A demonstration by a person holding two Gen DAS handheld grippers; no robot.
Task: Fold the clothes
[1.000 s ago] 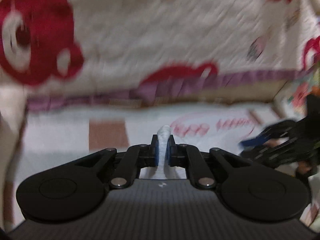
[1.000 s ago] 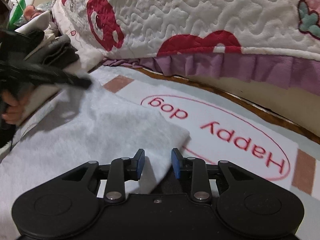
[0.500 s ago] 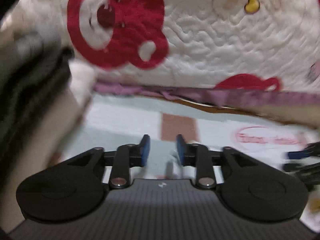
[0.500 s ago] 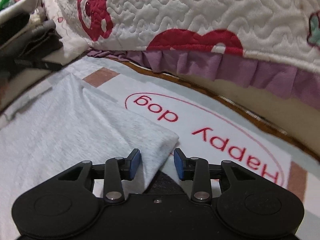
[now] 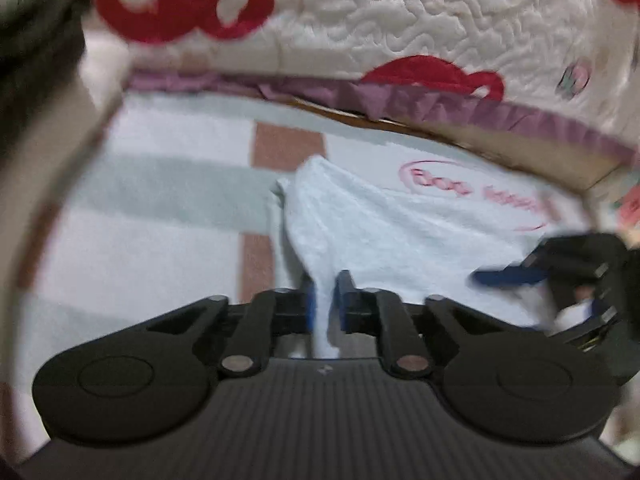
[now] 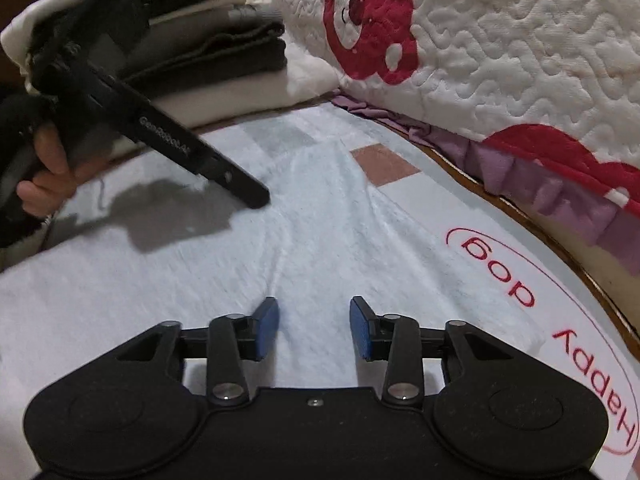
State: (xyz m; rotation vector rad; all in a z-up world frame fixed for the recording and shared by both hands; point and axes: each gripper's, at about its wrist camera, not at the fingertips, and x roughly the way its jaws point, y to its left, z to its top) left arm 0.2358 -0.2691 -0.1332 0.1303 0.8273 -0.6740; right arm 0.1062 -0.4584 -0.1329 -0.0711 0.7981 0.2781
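Observation:
A pale grey fleece garment [image 6: 320,240] lies spread on a "Happy dog" mat [image 6: 440,200]. In the left wrist view the garment [image 5: 380,232] rises in a ridge that runs between my left gripper's [image 5: 325,300] fingers, which are shut on that fold. The right wrist view shows the left gripper [image 6: 256,198] held by a hand [image 6: 44,168], its tip down on the cloth's far left part. My right gripper [image 6: 314,328] hovers open just above the garment's near middle, with nothing between its fingers. One of its blue pads [image 5: 504,279] shows at the right of the left wrist view.
A quilted bedspread [image 6: 500,60] with red bears and a purple frill [image 6: 520,176] borders the mat at the back and right. A stack of folded dark and white clothes [image 6: 224,52] sits at the back left, behind the left gripper.
The left gripper, open half a second ago, has come down and shut on a fold of the garment. The right gripper moved from the garment's corner over its middle and opened wider.

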